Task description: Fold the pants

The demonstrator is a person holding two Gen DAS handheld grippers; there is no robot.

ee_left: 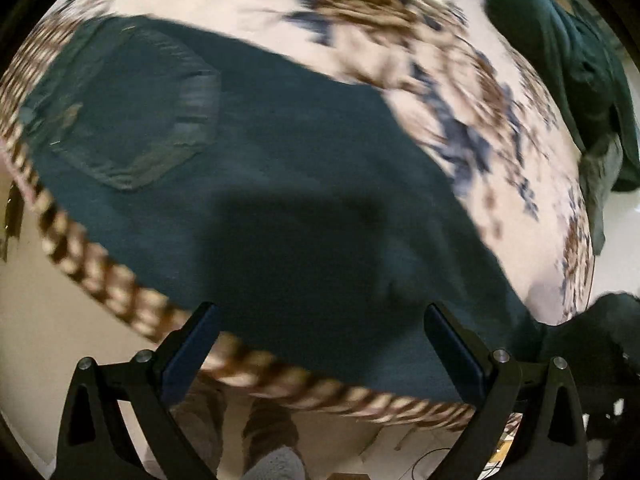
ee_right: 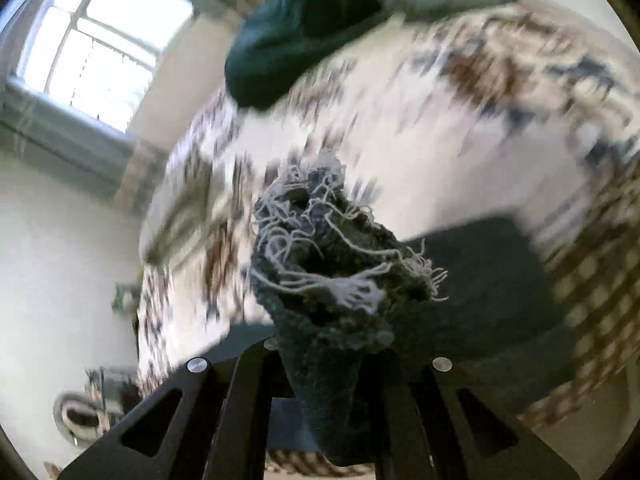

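Between the closed fingers of the right gripper (ee_right: pixel 336 344) a frayed hem (ee_right: pixel 332 256) of the pants (ee_left: pixel 248 184) is pinched; ahead of the spread, empty left gripper (ee_left: pixel 320 344) the pants are laid lengthwise. The left is judged nearer the waist.

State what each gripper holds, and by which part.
The right gripper is shut on the pants' frayed hem. The left gripper is open, holding nothing.

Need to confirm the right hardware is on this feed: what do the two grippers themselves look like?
Both are matte black. The left gripper has two fingers with dark navy flat pads, triangular cut-outs in the linkage arms and silver round pivot bolts. The right gripper shows the same black arms, cut-outs and silver bolts. No cables, markings or sleeves visible.
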